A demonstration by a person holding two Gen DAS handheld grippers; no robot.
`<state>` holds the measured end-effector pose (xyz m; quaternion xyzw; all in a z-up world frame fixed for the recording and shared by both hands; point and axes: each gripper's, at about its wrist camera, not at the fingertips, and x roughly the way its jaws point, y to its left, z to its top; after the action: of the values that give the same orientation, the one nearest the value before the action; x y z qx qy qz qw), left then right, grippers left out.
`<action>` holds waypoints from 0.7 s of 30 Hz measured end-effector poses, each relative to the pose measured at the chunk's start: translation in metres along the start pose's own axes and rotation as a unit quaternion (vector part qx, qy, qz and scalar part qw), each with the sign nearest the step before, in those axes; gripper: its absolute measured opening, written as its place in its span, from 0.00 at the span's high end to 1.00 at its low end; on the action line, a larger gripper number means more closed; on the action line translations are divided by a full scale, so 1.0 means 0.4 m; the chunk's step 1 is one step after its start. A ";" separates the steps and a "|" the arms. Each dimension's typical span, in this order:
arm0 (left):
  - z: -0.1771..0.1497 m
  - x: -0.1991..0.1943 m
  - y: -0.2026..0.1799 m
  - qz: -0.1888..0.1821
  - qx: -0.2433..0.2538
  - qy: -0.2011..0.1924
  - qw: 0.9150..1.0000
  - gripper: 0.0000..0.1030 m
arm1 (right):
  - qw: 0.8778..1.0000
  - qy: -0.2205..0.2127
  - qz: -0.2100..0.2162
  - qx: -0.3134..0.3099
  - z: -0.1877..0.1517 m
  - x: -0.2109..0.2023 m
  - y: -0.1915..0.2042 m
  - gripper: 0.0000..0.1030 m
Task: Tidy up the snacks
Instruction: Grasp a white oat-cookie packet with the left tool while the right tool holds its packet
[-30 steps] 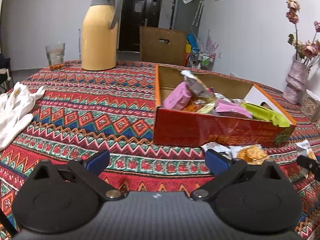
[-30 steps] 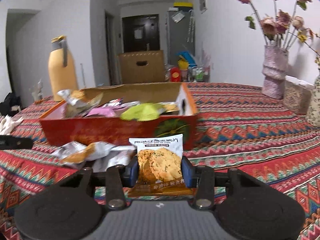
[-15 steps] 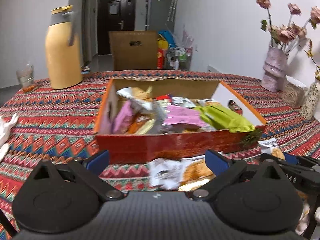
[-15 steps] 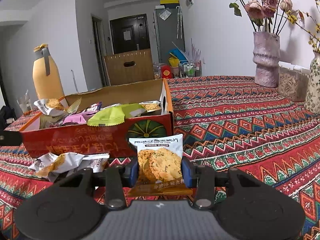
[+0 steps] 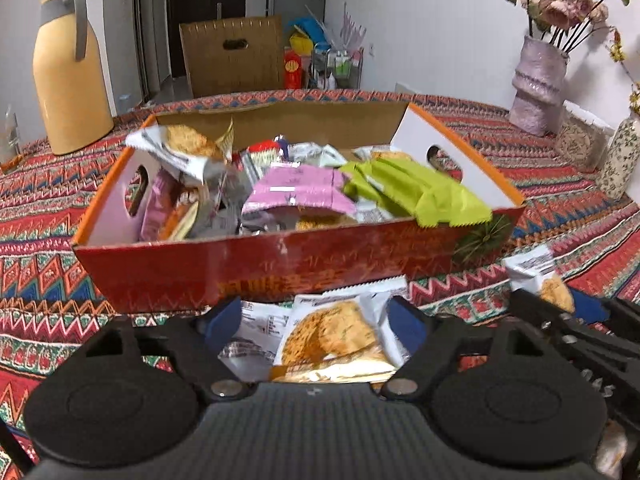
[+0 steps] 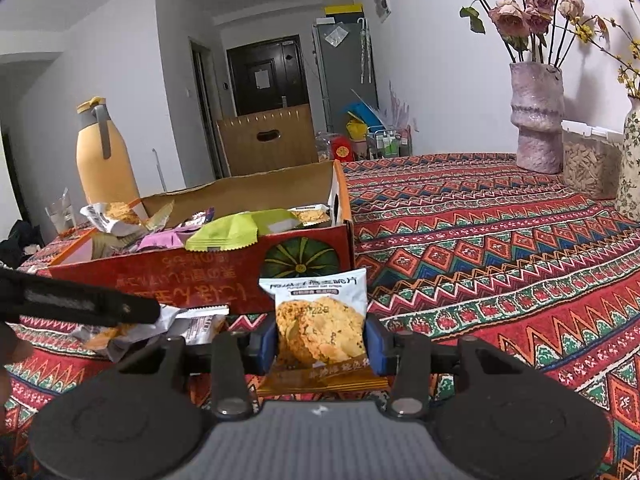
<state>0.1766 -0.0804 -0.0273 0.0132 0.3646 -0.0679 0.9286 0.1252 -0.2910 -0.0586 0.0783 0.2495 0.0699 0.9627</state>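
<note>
Holding a cookie packet (image 6: 320, 320) upright between the blue pads of your right gripper (image 6: 320, 344), you keep it just in front of the red snack box (image 6: 224, 276) on the patterned tablecloth (image 6: 500, 248) — the pads press the packet's two side edges. Your left gripper (image 5: 316, 322) sits low at the box's near wall (image 5: 280, 264); its jaws have just been closing and now stand partly spread around two loose packets lying on the cloth, a cookie packet (image 5: 336, 336) and a white wrapper (image 5: 256, 332). Whether the pads touch either one, you cannot tell from here. The box is already heaped with snacks: a pink pouch (image 5: 296, 192), green pouches (image 5: 416, 192) hanging over the front rim, another cookie packet (image 5: 180, 148) propped at the back left corner. Behind stand a yellow thermos jug (image 5: 68, 76) and a glass (image 6: 60, 214); to the right, a pink vase of dried roses (image 6: 536, 116).
</note>
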 end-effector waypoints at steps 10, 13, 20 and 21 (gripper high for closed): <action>-0.029 0.031 -0.002 -0.029 0.003 0.020 0.999 0.47 | 1.000 -0.012 0.011 0.002 -0.003 -0.011 -0.002 0.57; -0.032 0.028 -0.005 -0.029 0.006 0.017 0.999 0.48 | 1.000 -0.011 0.016 0.004 -0.002 -0.010 -0.003 0.57; -0.035 0.008 -0.014 -0.029 0.016 -0.003 0.999 0.48 | 1.000 -0.007 0.025 0.013 0.000 -0.005 -0.011 0.57; -0.035 0.003 -0.014 -0.028 0.017 -0.007 0.999 0.48 | 1.000 -0.005 0.027 0.015 0.001 -0.003 -0.012 0.57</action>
<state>0.1672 -0.0851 -0.0384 0.0181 0.3567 -0.1006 0.9286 0.1247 -0.2959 -0.0587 0.1001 0.2438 0.0917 0.9603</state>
